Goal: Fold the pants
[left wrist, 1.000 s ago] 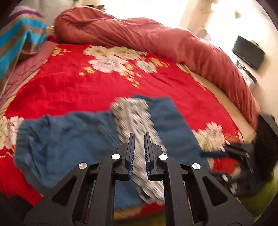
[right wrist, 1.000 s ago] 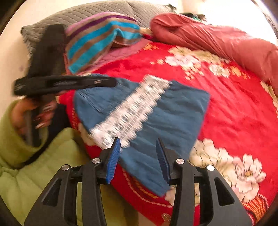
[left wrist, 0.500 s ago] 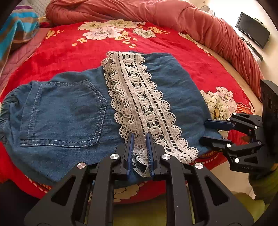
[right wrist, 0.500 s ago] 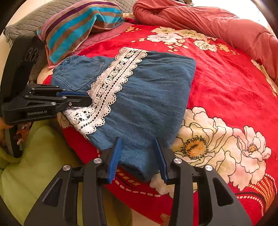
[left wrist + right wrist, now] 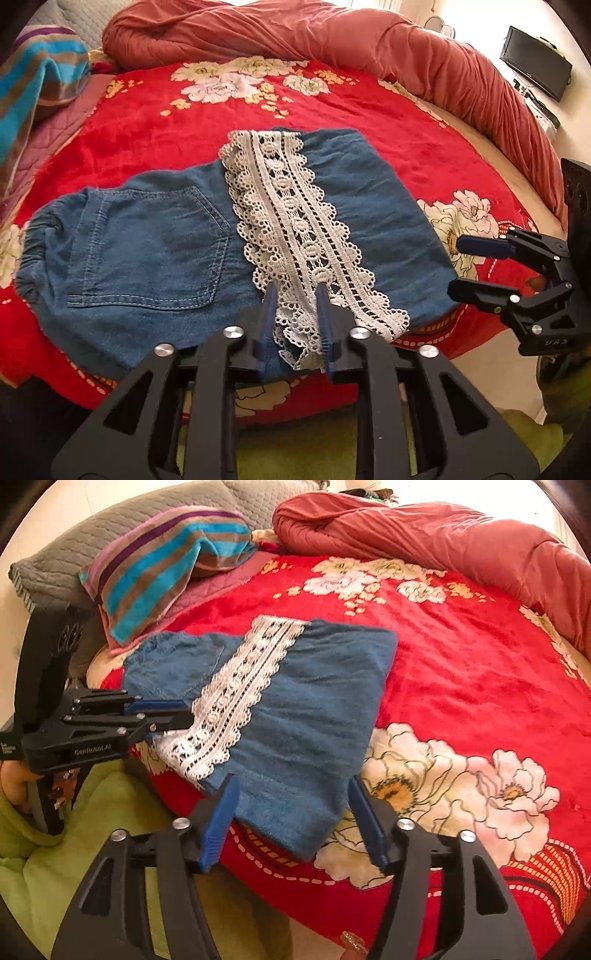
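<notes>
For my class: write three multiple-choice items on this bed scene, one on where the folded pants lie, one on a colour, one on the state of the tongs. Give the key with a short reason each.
1. Where do the pants lie?
A. on the near edge of the red floral blanket
B. on top of the striped pillow
C. on the floor

2. What colour is the lace trim?
A. black
B. white
C. yellow

3. How do the right tongs stand?
A. clamped shut on the lace
B. jaws apart, either side of the pants' near corner
C. holding the pillow

Key: A, denim rests on the blanket's near edge, clear of the pillow. B, the lace strip is white against blue denim. C is wrong for 3; B, the jaws are opening and blue fabric shows between pads that do not press it.
</notes>
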A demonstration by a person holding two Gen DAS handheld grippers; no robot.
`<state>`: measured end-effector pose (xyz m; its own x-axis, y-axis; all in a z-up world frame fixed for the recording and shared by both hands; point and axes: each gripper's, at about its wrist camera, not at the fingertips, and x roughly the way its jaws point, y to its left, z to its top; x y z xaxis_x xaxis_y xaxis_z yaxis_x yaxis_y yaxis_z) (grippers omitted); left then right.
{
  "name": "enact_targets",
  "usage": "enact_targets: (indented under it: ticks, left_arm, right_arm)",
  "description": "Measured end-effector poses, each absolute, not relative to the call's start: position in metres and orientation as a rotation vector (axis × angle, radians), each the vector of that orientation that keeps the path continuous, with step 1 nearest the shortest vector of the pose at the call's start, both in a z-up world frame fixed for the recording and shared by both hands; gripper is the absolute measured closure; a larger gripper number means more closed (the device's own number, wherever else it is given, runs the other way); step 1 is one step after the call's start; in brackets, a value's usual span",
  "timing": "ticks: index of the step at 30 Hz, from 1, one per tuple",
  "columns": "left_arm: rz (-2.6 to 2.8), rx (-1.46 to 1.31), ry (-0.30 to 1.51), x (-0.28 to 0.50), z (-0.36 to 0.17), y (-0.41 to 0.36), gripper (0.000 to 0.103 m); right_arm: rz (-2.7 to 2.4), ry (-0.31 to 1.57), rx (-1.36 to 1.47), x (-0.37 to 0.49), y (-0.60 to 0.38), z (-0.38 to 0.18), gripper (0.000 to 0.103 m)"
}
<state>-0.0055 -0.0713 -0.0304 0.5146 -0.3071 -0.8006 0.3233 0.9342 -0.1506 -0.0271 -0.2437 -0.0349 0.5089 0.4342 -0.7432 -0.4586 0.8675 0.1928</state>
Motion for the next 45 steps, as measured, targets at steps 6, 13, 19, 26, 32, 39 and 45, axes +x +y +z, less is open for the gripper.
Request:
enact_targets:
  ticks: [6, 13, 19, 26, 32, 39, 45]
  left_arm:
    - [-0.351, 0.012, 0.926, -0.012, -0.018, -0.065, 0.07]
    - [-0.311, 0.002, 0.896, -0.021, -0.009, -0.054, 0.039]
    - [-0.261, -0.037, 0.859, -0.026, 0.002, -0.03, 0.027]
    - [-0.198, -0.068, 0.826, -0.03, 0.008, -0.006, 0.017]
    - [-0.16, -0.124, 0.825, -0.031, 0.006, 0.018, 0.016]
    - [-0.101, -0.243, 0.818, -0.033, 0.004, 0.064, 0.014]
    - [-0.057, -0.333, 0.832, -0.029, -0.008, 0.101, 0.014]
  right_arm:
    - [0.527, 0.864, 0.002, -0.027, -0.252, -0.027, 0.032]
    - [0.531, 0.846, 0.015, -0.023, -0.253, -0.018, 0.032]
    - [0.546, 0.815, -0.021, -0.022, -0.241, -0.006, 0.017]
    - [0.582, 0.771, -0.055, -0.019, -0.221, 0.01, 0.007]
    - [0.629, 0.747, -0.095, -0.009, -0.191, 0.025, 0.007]
    - [0.701, 0.765, -0.085, 0.01, -0.159, 0.033, 0.007]
    - [0.751, 0.788, -0.105, 0.03, -0.123, 0.036, 0.007]
